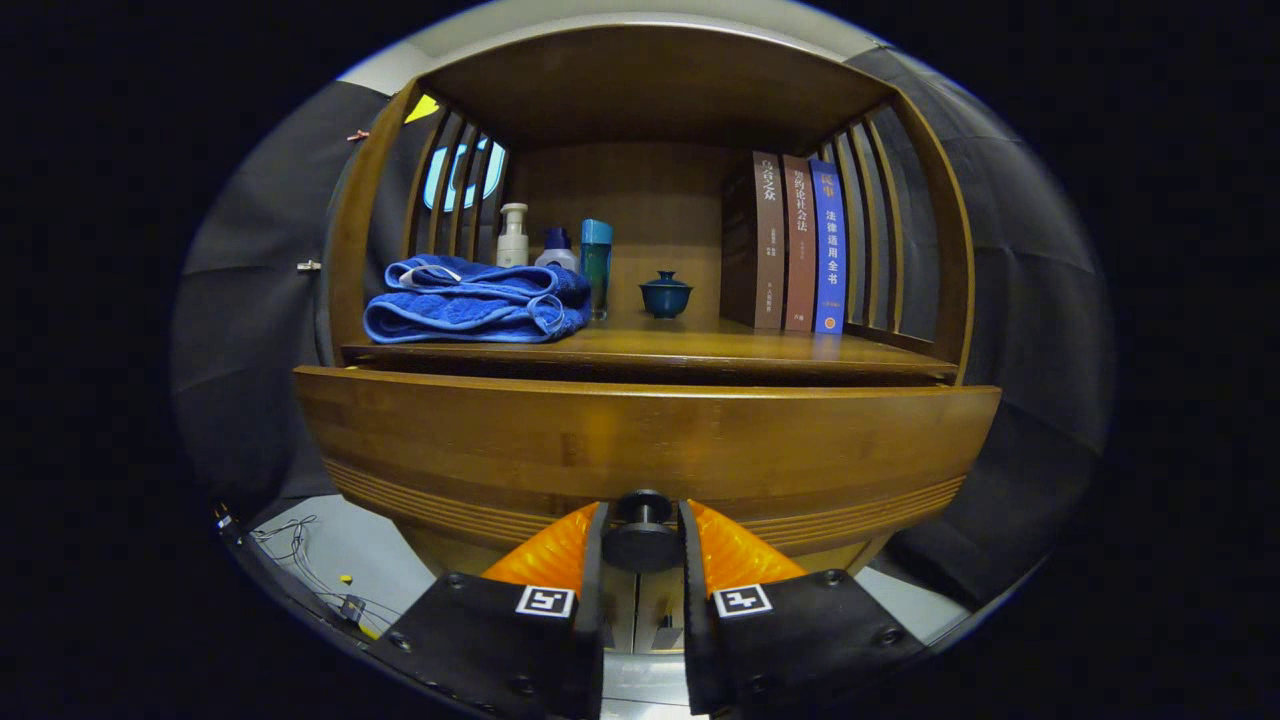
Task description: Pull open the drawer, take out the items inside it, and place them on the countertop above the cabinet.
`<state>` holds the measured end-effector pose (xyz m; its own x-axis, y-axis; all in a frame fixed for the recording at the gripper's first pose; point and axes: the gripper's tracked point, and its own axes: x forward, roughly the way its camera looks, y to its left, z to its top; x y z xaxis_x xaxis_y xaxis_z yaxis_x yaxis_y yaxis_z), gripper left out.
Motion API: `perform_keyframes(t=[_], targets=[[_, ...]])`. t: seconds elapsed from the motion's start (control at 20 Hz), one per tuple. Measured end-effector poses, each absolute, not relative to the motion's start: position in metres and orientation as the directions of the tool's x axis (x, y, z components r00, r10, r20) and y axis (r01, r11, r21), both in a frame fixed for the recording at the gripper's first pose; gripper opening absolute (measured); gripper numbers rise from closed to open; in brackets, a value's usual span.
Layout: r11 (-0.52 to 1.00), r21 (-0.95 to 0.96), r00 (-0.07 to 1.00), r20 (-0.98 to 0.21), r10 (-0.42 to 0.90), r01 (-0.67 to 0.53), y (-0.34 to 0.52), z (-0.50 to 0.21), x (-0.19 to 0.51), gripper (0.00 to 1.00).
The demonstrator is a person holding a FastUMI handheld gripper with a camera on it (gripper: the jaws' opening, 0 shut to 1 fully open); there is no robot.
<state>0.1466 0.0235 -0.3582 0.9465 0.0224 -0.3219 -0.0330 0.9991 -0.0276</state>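
The gripper has both fingers pressed on the dark drawer knob. At twelve o'clock from it, the drawer front stands slightly out from the countertop. The pull is barely begun; the contents are hidden and nothing is out yet.

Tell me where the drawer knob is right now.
In the gripper view, the drawer knob sits clamped between the gripper fingers, low on the drawer front, below the countertop.
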Motion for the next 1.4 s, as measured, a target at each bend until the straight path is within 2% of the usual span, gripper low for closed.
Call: perform_keyframes(t=[0.7, 1.4], targets=[[0.999, -0.013, 0.944, -0.328, 0.034, -0.040, 0.020, -0.350, 0.082, 0.36], [0.999, 0.011, 0.939, -0.343, 0.038, -0.036, 0.019, -0.353, 0.053, 0.36]])
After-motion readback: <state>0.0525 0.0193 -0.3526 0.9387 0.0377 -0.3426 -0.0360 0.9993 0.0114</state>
